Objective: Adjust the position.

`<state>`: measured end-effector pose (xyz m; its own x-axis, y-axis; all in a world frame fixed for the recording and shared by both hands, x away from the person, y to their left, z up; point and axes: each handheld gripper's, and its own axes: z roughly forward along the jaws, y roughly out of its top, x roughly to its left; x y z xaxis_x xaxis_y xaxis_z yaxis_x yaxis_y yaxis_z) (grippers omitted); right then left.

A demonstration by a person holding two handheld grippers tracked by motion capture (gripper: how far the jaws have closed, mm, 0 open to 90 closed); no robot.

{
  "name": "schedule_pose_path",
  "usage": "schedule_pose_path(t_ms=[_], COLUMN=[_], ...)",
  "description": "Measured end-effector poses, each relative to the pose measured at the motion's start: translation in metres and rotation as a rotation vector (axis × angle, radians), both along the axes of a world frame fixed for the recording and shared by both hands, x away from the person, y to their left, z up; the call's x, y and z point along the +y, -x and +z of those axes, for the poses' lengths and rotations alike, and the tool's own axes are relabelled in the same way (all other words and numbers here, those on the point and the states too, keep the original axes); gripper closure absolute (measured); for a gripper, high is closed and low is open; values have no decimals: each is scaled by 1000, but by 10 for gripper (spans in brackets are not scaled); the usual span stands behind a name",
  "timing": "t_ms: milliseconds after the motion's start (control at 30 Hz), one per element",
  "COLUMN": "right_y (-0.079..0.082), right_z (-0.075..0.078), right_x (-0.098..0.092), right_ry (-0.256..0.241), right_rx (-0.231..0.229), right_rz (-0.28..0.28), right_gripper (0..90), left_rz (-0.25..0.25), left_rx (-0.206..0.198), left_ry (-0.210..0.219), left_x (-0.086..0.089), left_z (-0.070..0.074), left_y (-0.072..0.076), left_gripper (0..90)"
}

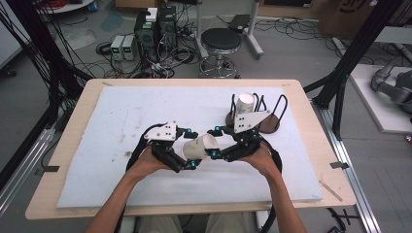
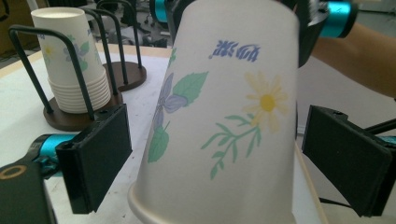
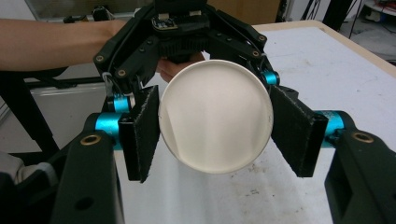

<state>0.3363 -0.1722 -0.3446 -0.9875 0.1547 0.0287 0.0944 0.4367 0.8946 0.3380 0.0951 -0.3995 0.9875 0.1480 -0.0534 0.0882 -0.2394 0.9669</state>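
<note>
Forearms enter from the near edge of the worktop [image 1: 73,194], each hand carrying a pair of tongs. Left tongs [image 1: 190,148] and right tongs [image 1: 214,142] face each other above the white mat [image 1: 121,121], with a paper cup [image 1: 200,146] lying on its side between them, mouth toward the right. In the left gripper view the cup [image 2: 224,116], printed with a yellow daisy, purple flower and green leaves, stands between the left tongs' pads [image 2: 100,154], which sit wide with a gap showing on both sides; the cup's base end is held farther off in the other tongs. In the right gripper view the cup's base [image 3: 215,114] faces the camera between the right tongs' pads [image 3: 144,130]; the left pad looks to touch the cup wall, the right pad is just beside it, and I cannot tell whether the grip is closed. Beyond the hands, on the mat, a dark round stand [image 1: 255,119] with black wire loops holds a stack of upturned cups [image 1: 244,104]. Farther off, past the worktop, a black stool [image 1: 221,41] and electronics boxes [image 1: 154,31] with cables sit on the floor.
</note>
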Motion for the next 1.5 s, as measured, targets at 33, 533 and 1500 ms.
schedule_pose_path(t_ms=[33, 533, 1500], right_y=[0, 1, 4], right_z=[0, 0, -2], right_x=[0, 0, 0], right_ry=[2, -2, 31], right_rx=[-4, 5, 14], right_rz=[2, 13, -22], right_gripper=[377, 377, 147], left_rz=[-2, -30, -47], left_rx=[1, 0, -27], left_ry=[-6, -33, -106], left_x=[-1, -1, 5], left_z=[-1, -6, -2], left_y=[0, -4, 2], left_gripper=[82, 159, 268])
